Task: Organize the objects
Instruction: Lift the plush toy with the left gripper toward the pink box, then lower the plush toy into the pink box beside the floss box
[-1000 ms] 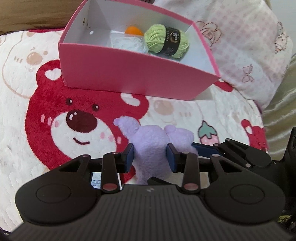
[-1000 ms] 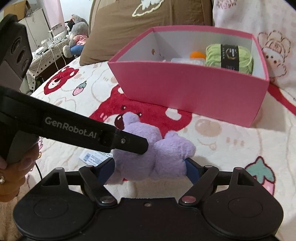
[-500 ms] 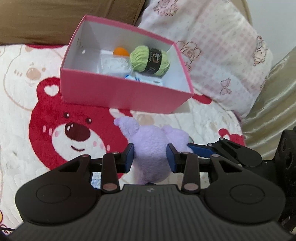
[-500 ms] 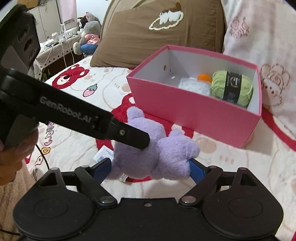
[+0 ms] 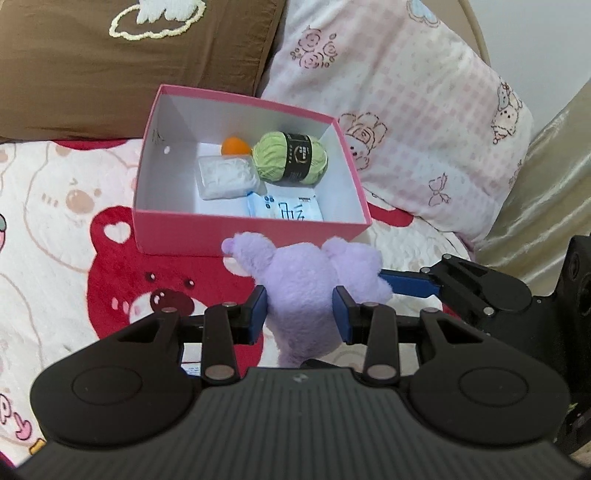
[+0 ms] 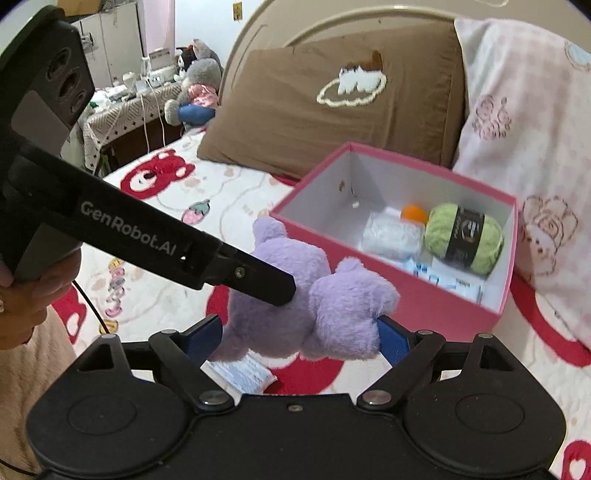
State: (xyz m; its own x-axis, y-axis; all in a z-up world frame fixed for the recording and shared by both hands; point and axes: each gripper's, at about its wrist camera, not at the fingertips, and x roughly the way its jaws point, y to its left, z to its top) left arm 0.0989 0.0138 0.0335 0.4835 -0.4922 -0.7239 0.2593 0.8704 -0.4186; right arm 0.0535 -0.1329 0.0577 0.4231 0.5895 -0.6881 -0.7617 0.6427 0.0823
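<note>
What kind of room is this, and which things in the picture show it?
Most likely a bedroom. The pink box sits on a bed with a bear-print blanket, a brown pillow and a pink pillow lean against a curved headboard.

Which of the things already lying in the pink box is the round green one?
The ball of yarn, pale green with a black paper band, lies at the back of the pink box. The other three things in it are white, orange, or blue-and-white.

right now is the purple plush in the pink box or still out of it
Out. The purple plush hangs in front of the pink box's near wall, gripped by the left gripper; inside lie only yarn and packets.
</note>
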